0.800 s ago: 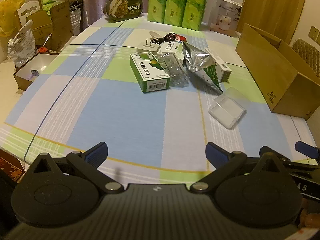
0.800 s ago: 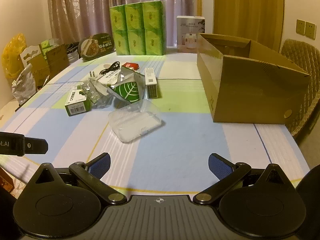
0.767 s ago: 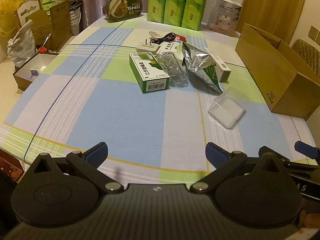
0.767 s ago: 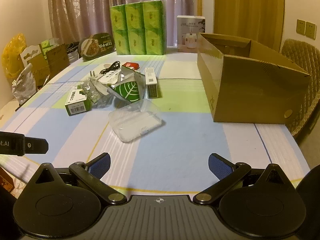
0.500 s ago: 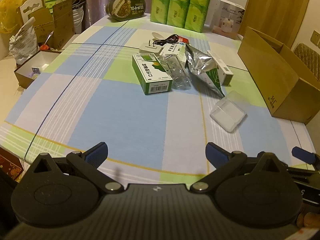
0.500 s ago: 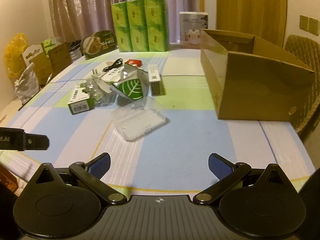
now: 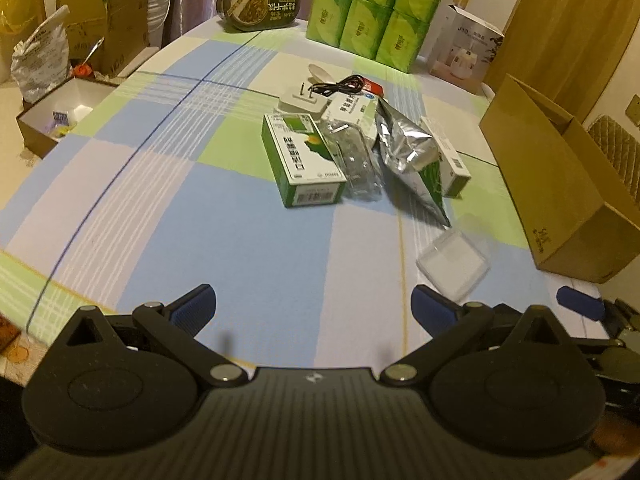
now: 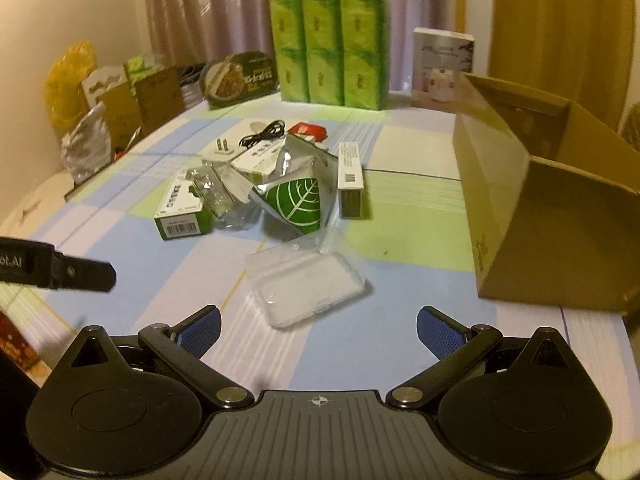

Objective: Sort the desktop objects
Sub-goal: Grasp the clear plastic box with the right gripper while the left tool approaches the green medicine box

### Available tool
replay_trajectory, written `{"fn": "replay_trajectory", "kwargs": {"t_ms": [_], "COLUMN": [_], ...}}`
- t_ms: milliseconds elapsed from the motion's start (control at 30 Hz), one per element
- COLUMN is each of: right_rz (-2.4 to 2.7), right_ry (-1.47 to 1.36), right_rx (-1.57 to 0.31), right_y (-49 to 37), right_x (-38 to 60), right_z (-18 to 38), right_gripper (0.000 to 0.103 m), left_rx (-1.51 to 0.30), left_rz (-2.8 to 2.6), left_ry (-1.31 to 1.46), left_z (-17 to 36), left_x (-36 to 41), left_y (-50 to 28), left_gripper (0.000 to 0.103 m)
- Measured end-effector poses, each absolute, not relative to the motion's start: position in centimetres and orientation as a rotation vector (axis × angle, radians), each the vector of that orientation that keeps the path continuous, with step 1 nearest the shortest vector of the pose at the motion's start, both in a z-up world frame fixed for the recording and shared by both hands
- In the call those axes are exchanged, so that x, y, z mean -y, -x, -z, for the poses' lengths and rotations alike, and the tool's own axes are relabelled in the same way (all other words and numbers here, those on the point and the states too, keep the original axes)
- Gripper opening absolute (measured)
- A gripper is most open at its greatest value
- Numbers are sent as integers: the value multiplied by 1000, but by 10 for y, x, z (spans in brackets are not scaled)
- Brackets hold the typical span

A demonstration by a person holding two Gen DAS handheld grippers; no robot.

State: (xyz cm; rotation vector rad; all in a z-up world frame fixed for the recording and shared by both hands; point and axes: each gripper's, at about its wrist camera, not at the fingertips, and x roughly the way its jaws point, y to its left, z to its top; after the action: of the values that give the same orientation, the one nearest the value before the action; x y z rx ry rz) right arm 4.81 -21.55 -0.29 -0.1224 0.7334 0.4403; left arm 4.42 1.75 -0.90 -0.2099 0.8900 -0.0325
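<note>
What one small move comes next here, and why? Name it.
Probably ease the right gripper forward and down to straddle the clear plastic case. Both grippers are open and empty, and that case lies apart from the pile, closest to it, with the open cardboard box just to the right.

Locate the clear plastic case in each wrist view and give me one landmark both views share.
Left wrist view: the clear plastic case lies right of centre on the tablecloth, just beyond the right fingertip.
Right wrist view: the case lies near the centre, straight ahead of the open tool.
Shared landmark: the open cardboard box stands to the case's right in both views.
</note>
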Motion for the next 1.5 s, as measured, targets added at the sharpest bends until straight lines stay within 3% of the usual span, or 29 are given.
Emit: {"fn": "replay_trajectory", "kwargs": {"t_ms": [567,767,867,1267,1500], "right_rz": [-644,-668,-679,-609,-542], "right_ry": [404,397,367,292,214], "right_rx": [-749,-763,-774,-772,-793], "right_y": [-117,-126,-130,-146,-159], "right_x": [181,177,179,181,185], "right_z": [37,45,46,45,45], "right_gripper": [101,101,87,86,84], "left_rx": [-841,-831,-817,-784,-795], "left_rz": [112,141,144,86,73], "left_ry": [13,-41,-65,-35,-18], "left_z": [39,47,49,57,65], "left_x": [-21,-16,-13,-7,-5], "left_y": [-108,-119,-124,-157,-167], "left_gripper": [102,102,102,101,91]}}
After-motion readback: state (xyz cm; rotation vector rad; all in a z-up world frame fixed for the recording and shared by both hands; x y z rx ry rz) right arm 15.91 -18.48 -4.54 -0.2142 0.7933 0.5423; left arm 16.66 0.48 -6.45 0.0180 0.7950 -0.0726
